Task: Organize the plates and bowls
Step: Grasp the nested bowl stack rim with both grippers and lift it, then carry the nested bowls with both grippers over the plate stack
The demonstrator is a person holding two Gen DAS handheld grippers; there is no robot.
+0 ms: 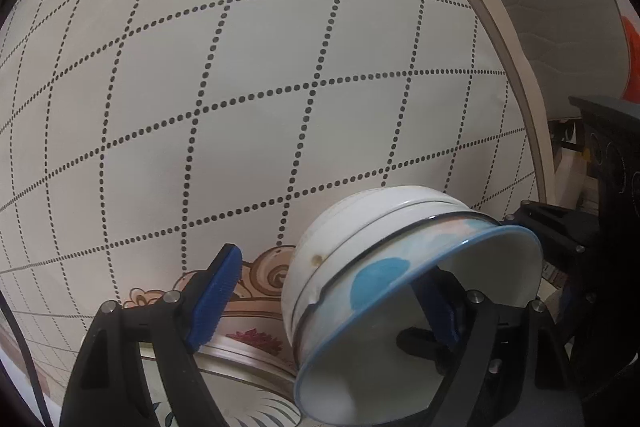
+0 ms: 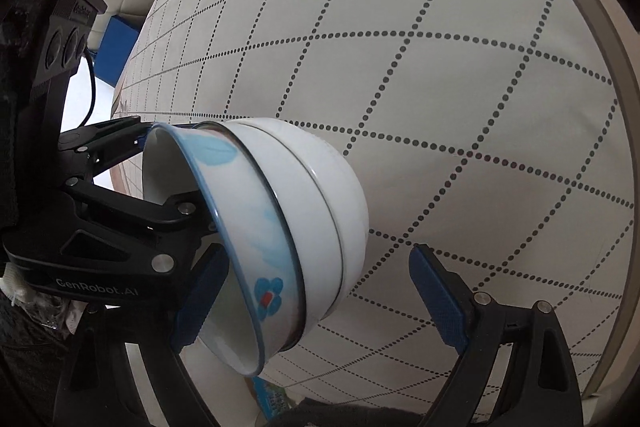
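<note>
The nested bowls (image 1: 400, 291) hang tipped on their side over the bench (image 1: 240, 87), low and right in the left view, presumably so the stack travels as one. The left hand-held gripper (image 1: 328, 301) is spread wide, one finger inside the blue-rimmed bowl. The right view adds what that one hides: the right hand-held gripper (image 2: 316, 301) (also agape) straddles the stack without pinching, and another black gripper reaches in from the left edge.

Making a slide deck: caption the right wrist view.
Nested bowls tipped sideways, dotted tablecloth behind; left claw reaches inside, right claw open.
</note>
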